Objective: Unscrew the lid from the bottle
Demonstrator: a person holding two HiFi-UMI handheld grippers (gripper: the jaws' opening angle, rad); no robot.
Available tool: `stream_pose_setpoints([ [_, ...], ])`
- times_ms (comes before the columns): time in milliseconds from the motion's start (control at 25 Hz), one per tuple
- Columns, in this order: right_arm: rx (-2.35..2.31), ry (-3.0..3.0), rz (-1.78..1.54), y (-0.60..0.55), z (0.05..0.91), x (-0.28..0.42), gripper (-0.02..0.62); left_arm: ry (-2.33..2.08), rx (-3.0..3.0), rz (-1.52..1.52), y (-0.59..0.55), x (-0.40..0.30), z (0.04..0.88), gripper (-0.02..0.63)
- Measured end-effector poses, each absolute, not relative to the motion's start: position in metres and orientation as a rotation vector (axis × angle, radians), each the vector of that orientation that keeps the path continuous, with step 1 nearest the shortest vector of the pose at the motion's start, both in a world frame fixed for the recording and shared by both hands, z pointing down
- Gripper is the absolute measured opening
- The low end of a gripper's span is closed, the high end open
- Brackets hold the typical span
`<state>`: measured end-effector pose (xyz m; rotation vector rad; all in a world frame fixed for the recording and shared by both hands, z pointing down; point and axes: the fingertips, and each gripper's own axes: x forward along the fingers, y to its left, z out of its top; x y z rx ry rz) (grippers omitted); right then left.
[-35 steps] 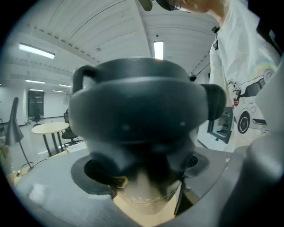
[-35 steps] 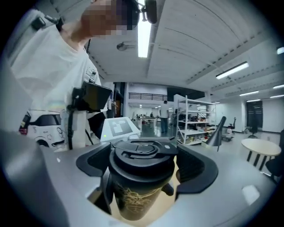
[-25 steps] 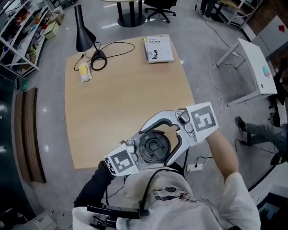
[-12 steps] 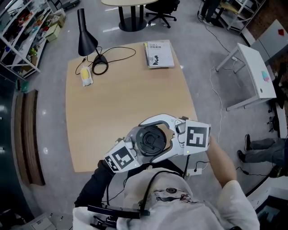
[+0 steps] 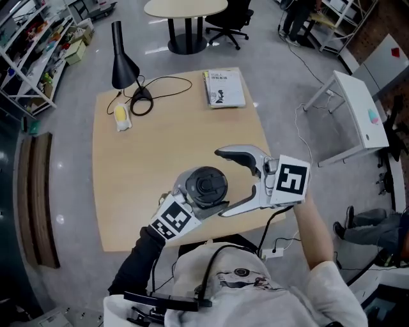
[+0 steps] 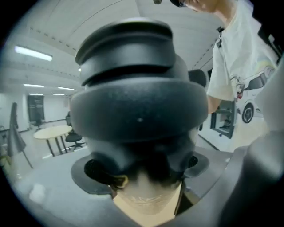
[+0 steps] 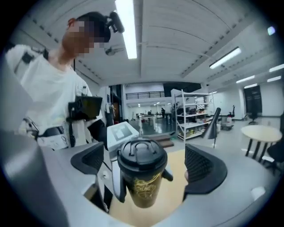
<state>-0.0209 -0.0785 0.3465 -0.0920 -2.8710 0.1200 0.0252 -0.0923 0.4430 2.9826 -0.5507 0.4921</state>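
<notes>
One dark, gold-printed bottle (image 7: 142, 188), its round black lid (image 7: 141, 155) on, hangs over the near part of the light wooden table (image 5: 160, 147), pinched round its body by the left gripper (image 5: 195, 199). The right gripper (image 5: 225, 182) has just been opening, and its jaws stand wide either side of the lid, clear of it.

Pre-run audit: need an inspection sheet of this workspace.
Surface: wooden table, light top.
Job's things: black bottle, lid still on, over the table's near part.
Clutter: desk lamp, book, yellow item, all at the far side.
Grippers: left gripper shut on bottle; right gripper open, jaws just been opening, flanking the lid, pads clear.
Cables: lamp cord looped on table; floor cable at right.
Surroundings: round table, shelves, white desk.
</notes>
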Motion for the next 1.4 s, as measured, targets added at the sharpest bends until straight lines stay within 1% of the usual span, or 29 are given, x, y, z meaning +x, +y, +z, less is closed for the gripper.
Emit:
stream_pose_setpoints([
  [80, 0.075, -2.816, 0.066, -0.082, 0.359, -0.029, 0.568, -0.7, 2.969, 0.536, -0.106, 0.016, 0.443, 0.428],
  [160, 0.112, -2.828, 0.036, -0.085, 0.362, -0.045, 0.559, -0.724, 2.968, 0.559, -0.108, 0.016, 0.442, 0.428],
  [200, 0.071, -2.847, 0.021, -0.084, 0.36, -0.053, 0.518, -0.699, 2.973, 0.565, -0.106, 0.018, 0.442, 0.428],
  [280, -0.104, -2.854, -0.03, -0.075, 0.359, -0.06, 0.472, -0.601, 2.995, 0.563, -0.099, 0.021, 0.445, 0.428],
  [400, -0.48, -2.78, -0.103, -0.049, 0.358, -0.051, 0.472, -0.342, 3.074, 0.515, -0.075, 0.033, 0.438, 0.428],
  [520, -0.86, -2.682, -0.093, -0.022, 0.349, -0.04, 0.472, -0.095, 3.093, 0.435, -0.046, 0.046, 0.426, 0.427],
  [600, -0.924, -2.643, -0.046, -0.021, 0.345, -0.041, 0.474, -0.084, 3.071, 0.386, -0.045, 0.047, 0.42, 0.426],
  [640, -0.863, -2.633, -0.037, -0.027, 0.346, -0.042, 0.481, -0.131, 3.053, 0.37, -0.051, 0.044, 0.419, 0.427],
  [720, -0.624, -2.637, -0.076, -0.046, 0.35, -0.043, 0.563, -0.299, 3.008, 0.375, -0.069, 0.032, 0.424, 0.428],
  [880, -0.129, -2.757, -0.06, -0.069, 0.35, -0.048, 0.571, -0.631, 2.927, 0.456, -0.099, 0.005, 0.437, 0.428],
  [960, -0.04, -2.794, -0.046, -0.074, 0.357, -0.061, 0.564, -0.669, 2.93, 0.506, -0.101, 0.002, 0.441, 0.428],
  [1080, -0.229, -2.814, -0.051, -0.061, 0.364, -0.071, 0.489, -0.562, 2.977, 0.547, -0.086, 0.013, 0.446, 0.428],
  [1120, -0.328, -2.798, -0.063, -0.052, 0.365, -0.069, 0.479, -0.502, 2.999, 0.545, -0.079, 0.017, 0.446, 0.428],
  [1280, -0.694, -2.695, -0.134, -0.017, 0.356, -0.053, 0.479, -0.234, 3.075, 0.467, -0.046, 0.034, 0.431, 0.427],
  [1400, -0.864, -2.634, -0.13, 0.0, 0.345, -0.046, 0.479, -0.088, 3.084, 0.383, -0.027, 0.043, 0.416, 0.426],
])
